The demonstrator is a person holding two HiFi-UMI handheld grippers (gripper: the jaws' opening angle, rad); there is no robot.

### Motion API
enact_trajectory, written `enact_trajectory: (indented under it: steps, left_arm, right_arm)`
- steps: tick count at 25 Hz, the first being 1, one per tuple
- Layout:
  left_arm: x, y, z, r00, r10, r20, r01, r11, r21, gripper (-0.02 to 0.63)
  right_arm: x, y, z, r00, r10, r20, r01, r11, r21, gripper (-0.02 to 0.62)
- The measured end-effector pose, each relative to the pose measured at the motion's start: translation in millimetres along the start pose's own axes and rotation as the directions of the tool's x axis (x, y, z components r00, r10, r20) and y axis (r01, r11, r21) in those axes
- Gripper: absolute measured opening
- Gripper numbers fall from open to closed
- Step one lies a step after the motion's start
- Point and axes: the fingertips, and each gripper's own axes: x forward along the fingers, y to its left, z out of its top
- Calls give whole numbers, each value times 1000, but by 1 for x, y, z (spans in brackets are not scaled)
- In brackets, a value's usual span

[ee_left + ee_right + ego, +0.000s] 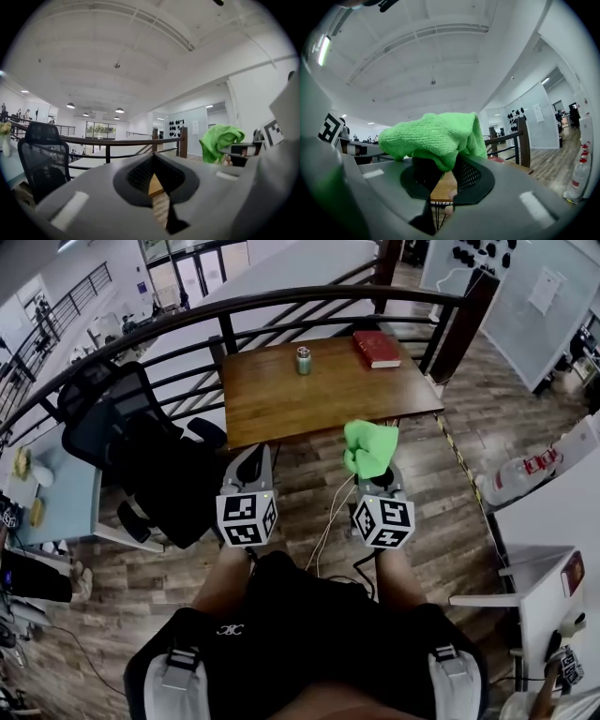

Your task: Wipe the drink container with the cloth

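A small metal drink can (303, 360) stands near the far edge of a wooden table (328, 395), some way ahead of both grippers. My right gripper (373, 472) is shut on a bright green cloth (368, 447), which bunches over its jaw tips (433, 135). The left gripper view shows the same cloth (219, 140) off to the right. My left gripper (251, 460) is held level beside the right one, short of the table's near edge. Its jaws are shut with nothing between them (158, 187). Both gripper views point up toward the ceiling, and the can does not show in either.
A red book (376, 349) lies on the table's far right corner. A black office chair (127, 432) stands to the left of the table. A dark curved railing (281, 304) runs behind the table. Water bottles (525, 470) lie on the floor at right.
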Motion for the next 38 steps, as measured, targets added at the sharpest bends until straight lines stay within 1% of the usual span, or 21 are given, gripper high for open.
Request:
enact_trajectory:
  steps: [2, 6, 8, 13, 19, 24, 28, 34, 38]
  left_arm:
    - [6, -3, 0, 1000, -4, -4, 4, 1000, 3, 52]
    - [23, -10, -4, 1000, -14, -15, 15, 999, 40, 52]
    - [33, -11, -5, 1000, -18, -15, 19, 999, 47, 53]
    - [66, -4, -5, 1000, -22, -1, 22, 999, 33, 52]
    - [113, 10, -8, 1000, -19, -5, 19, 1000, 18, 52]
    - [174, 28, -13, 999, -30, -20, 30, 999, 17, 53]
    - [231, 42, -9, 999, -47, -23, 48, 999, 26, 52]
    - [322, 81, 1, 997, -62, -37, 62, 998, 18, 52]
    - [375, 105, 10, 996, -76, -46, 76, 997, 16, 52]
  right_arm:
    - [3, -6, -2, 1000, 0, -2, 0, 1000, 7, 58]
    - [15, -17, -9, 1000, -5, -9, 5, 1000, 25, 58]
    - [23, -22, -12, 1000, -5, -12, 5, 1000, 29, 58]
    - [59, -27, -14, 1000, 16, -14, -16, 1000, 8, 58]
    - [107, -41, -12, 1000, 24, -7, -24, 1000, -3, 58]
    - [166, -55, -20, 999, 27, -18, -27, 1000, -3, 58]
    - [222, -68, -25, 999, 26, -33, -26, 1000, -5, 58]
    - [319, -78, -23, 998, 29, -48, -29, 1000, -10, 58]
    - [379, -80, -23, 997, 27, -66, -27, 1000, -7, 58]
